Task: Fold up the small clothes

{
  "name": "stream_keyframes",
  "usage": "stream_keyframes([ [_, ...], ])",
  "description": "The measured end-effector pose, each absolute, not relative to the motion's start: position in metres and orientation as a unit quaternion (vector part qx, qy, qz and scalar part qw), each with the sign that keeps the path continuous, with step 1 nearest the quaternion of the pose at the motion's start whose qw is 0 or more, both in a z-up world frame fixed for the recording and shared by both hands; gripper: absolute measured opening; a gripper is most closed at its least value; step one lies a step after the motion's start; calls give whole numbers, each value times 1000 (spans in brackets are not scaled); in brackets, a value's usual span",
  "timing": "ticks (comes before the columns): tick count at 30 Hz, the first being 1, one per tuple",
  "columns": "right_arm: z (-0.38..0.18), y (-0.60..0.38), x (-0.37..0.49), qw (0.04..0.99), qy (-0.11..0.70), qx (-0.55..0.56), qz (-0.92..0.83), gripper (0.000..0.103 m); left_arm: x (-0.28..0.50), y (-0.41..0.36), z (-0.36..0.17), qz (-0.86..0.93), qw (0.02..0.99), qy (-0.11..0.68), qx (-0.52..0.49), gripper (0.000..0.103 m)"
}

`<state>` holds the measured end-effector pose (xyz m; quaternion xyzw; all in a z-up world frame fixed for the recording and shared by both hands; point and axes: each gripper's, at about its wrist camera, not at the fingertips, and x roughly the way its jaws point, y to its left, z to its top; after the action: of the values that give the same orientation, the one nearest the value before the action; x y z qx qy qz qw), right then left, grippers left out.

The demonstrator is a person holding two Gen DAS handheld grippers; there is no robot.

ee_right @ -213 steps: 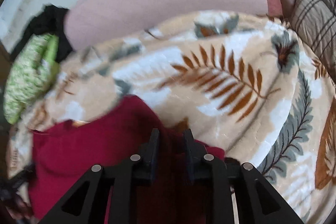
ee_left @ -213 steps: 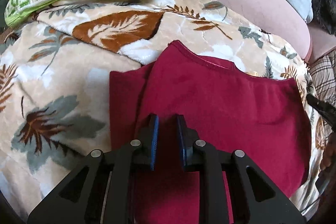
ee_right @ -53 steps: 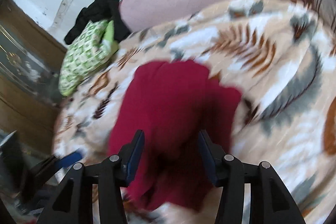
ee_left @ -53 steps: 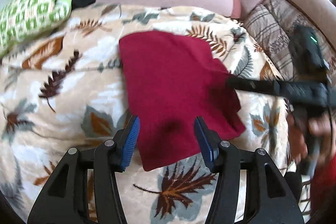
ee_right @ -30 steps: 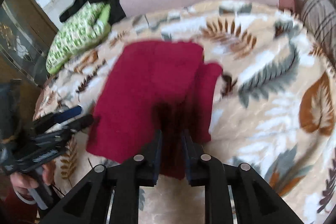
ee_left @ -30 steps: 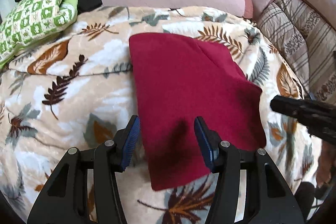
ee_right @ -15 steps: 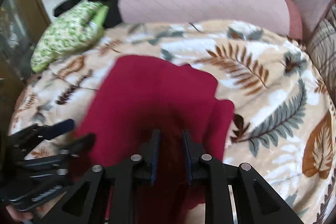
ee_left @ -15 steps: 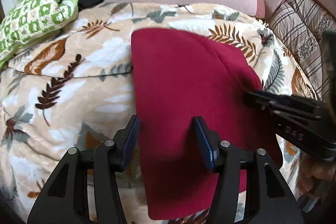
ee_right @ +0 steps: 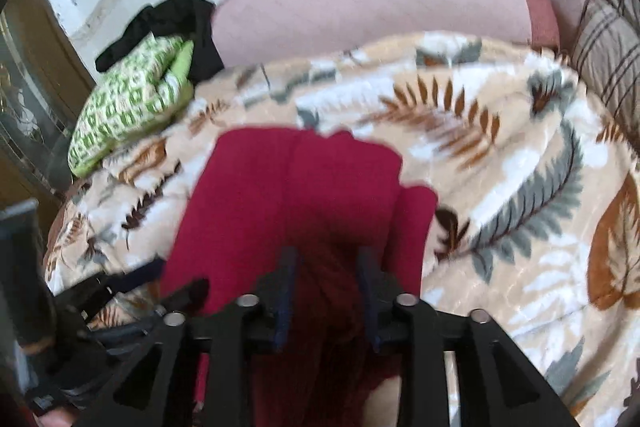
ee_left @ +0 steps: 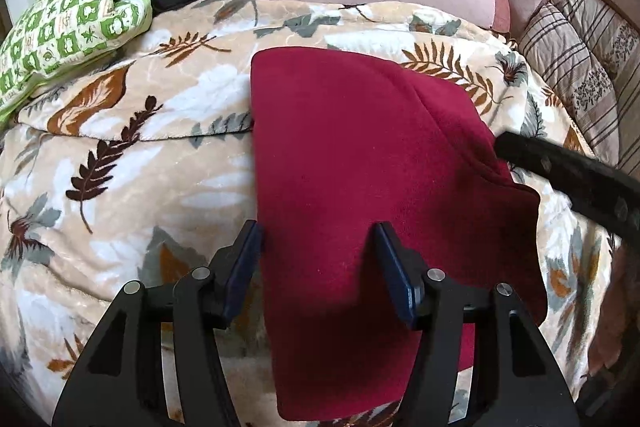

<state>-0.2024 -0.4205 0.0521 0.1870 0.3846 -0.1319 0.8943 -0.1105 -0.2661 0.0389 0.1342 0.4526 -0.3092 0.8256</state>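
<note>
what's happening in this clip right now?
A person with two handheld grippers is folding a red garment on a leaf-print blanket. The left gripper is open above the garment's near part, gripping nothing. The right gripper is over the garment's right side with a gap between its fingers; the blur hides any grip.

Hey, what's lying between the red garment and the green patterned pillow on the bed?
Only the leaf-print blanket: in the left wrist view, bare blanket separates the red garment from the green patterned pillow, with nothing resting on it.
</note>
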Motion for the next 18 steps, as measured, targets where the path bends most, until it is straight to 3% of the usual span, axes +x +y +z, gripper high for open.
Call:
stream_keyframes([
  [1,52,-423,-197,892,385,184,-149,54,-111,-267,39,-309,826,453,135,59],
  [6,24,-457,-169,862,415,234,-175,54,-114,-270,37,-308,826,450,143,65],
  [8,12,-464,-164,853,429,255,-151,20,-116,-271,37,-309,826,447,148,66],
  [9,13,-463,-164,857,429,243,-146,10,-117,-272,36,-311,827,444,151,68],
  [12,18,-458,-169,869,423,198,-162,8,-117,-273,34,-313,828,441,152,70],
  [18,8,-470,-174,862,421,228,-168,8,-115,-272,31,-308,827,448,142,72],
])
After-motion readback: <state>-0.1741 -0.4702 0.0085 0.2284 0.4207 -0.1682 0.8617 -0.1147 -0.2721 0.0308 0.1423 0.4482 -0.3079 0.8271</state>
